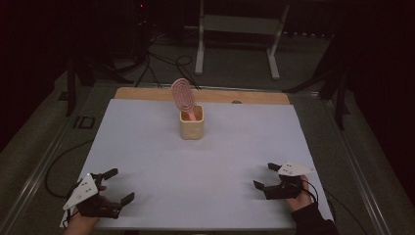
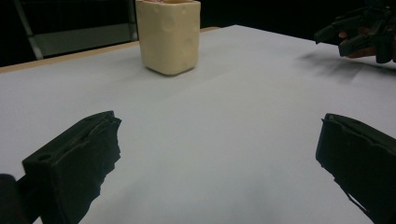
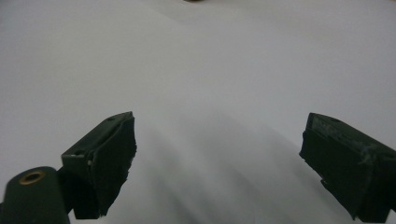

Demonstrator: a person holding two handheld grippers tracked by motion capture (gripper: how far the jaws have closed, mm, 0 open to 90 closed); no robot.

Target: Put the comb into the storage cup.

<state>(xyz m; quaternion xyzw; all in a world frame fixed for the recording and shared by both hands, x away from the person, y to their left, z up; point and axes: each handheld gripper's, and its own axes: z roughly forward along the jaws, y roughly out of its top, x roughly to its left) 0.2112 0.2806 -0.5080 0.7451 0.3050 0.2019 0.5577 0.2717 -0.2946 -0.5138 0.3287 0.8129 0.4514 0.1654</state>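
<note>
Cream cup (image 2: 169,35) sits at eleven o'clock beyond my left claw (image 2: 219,158); high view adds its pink spatula (image 1: 184,96). Both claws, including my right claw (image 3: 219,163), gape wide, empty.

- In front of me lies a white sheet (image 1: 195,161) that covers most of the wooden table (image 1: 147,93); a bare wood strip shows at the far edge.
- On that strip I see a small dark spot (image 1: 237,102).
- Behind the table stands a white metal frame (image 1: 240,29) on the floor.
- Black cables (image 1: 164,61) lie on the floor near it.
</note>
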